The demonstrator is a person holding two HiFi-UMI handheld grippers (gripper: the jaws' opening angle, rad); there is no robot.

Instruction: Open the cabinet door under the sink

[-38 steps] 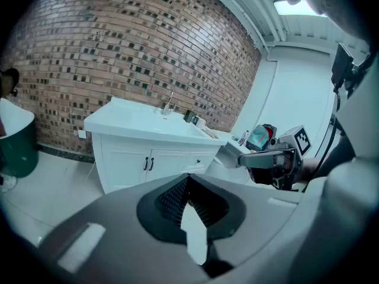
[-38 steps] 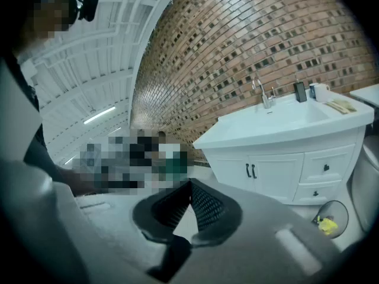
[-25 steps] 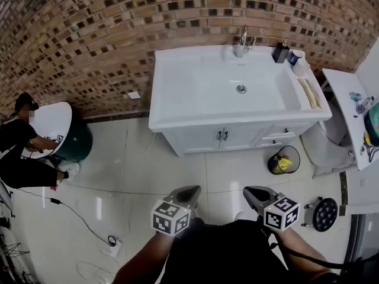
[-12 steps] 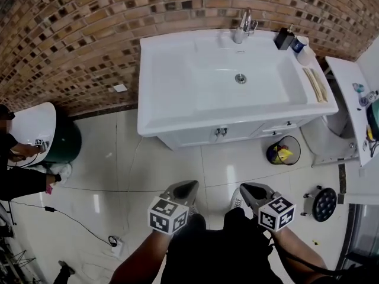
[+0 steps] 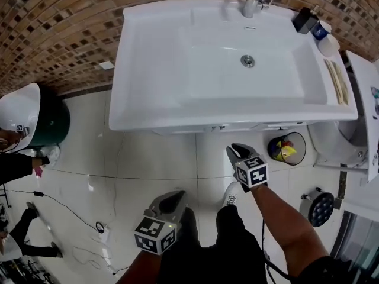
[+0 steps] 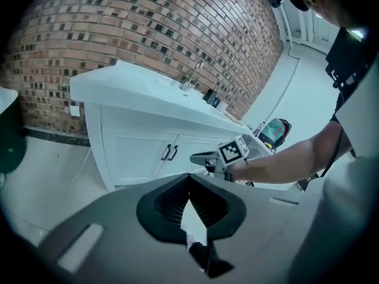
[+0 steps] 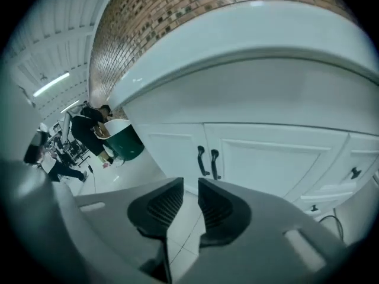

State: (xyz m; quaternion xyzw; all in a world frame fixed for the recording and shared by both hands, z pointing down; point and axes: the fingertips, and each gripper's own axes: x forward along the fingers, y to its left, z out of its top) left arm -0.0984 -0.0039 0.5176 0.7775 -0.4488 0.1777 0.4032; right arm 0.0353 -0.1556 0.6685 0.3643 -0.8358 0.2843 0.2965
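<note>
The white sink cabinet [image 5: 234,58] stands against the brick wall. Its two doors are shut, with a pair of dark handles [image 7: 207,161] side by side at the middle; the same handles [image 6: 170,152] show in the left gripper view. My right gripper [image 5: 235,151] is held out low in front of the cabinet, a short way from the handles, its jaws a narrow gap apart with nothing between them. From the left gripper view the right gripper [image 6: 198,157] shows short of the doors. My left gripper [image 5: 173,197] hangs further back, jaw tips touching, empty.
A bin with rubbish [image 5: 284,148] stands on the tiled floor right of the cabinet, beside a toilet [image 5: 340,141]. Small drawers [image 7: 354,173] lie right of the doors. A green and white tub [image 5: 35,120], a person and a floor cable [image 5: 65,209] are at the left.
The view has come closer to the sink, so the doors now hide under the countertop edge. My right gripper has reached forward towards the cabinet; the left one has stayed back.
</note>
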